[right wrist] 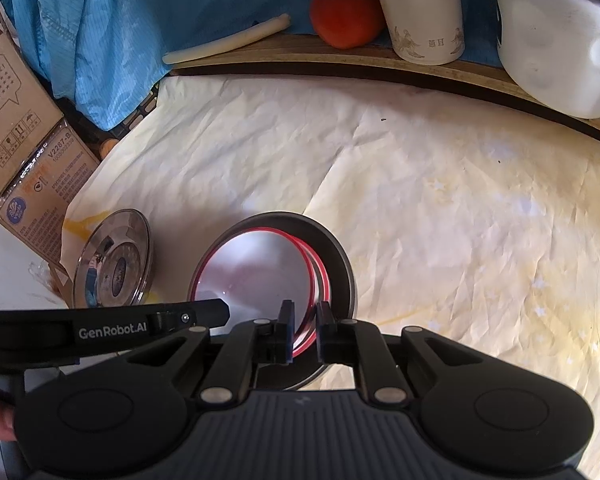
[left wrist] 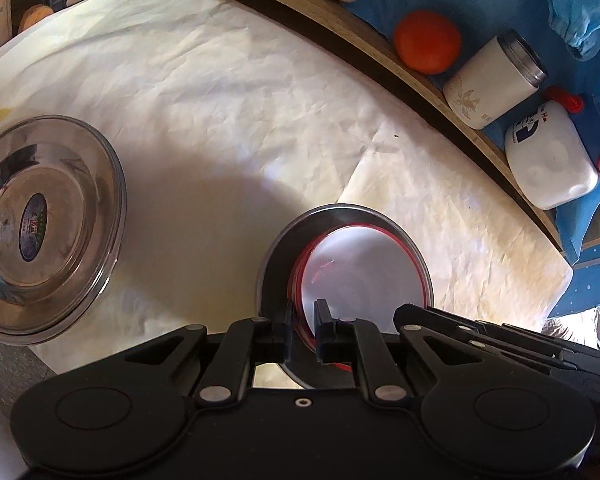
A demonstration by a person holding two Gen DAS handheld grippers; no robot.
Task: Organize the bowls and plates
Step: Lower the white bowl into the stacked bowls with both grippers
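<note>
On the creased cream cloth [left wrist: 228, 92], both the left gripper [left wrist: 303, 334] and right gripper [right wrist: 303, 330] pinch the near rim of the red-rimmed plate [left wrist: 364, 276] nested in a dark bowl [left wrist: 278, 256]; thin, stiff, probably slippery, best gripped at the edge.

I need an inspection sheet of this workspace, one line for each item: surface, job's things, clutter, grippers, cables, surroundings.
Surface: creased cream sheet with yellow stains, covering the table.
Job's things: red-rimmed plates stacked in a dark metal dish; steel bowl with a sticker, apart to the side.
Clutter: orange, white tin, white jug and pale stick on a wooden board.
Grippers: left gripper and right gripper each shut on the red-rimmed plates' rim.
Cables: nothing seen.
Surroundings: blue cloth, cardboard box.
</note>
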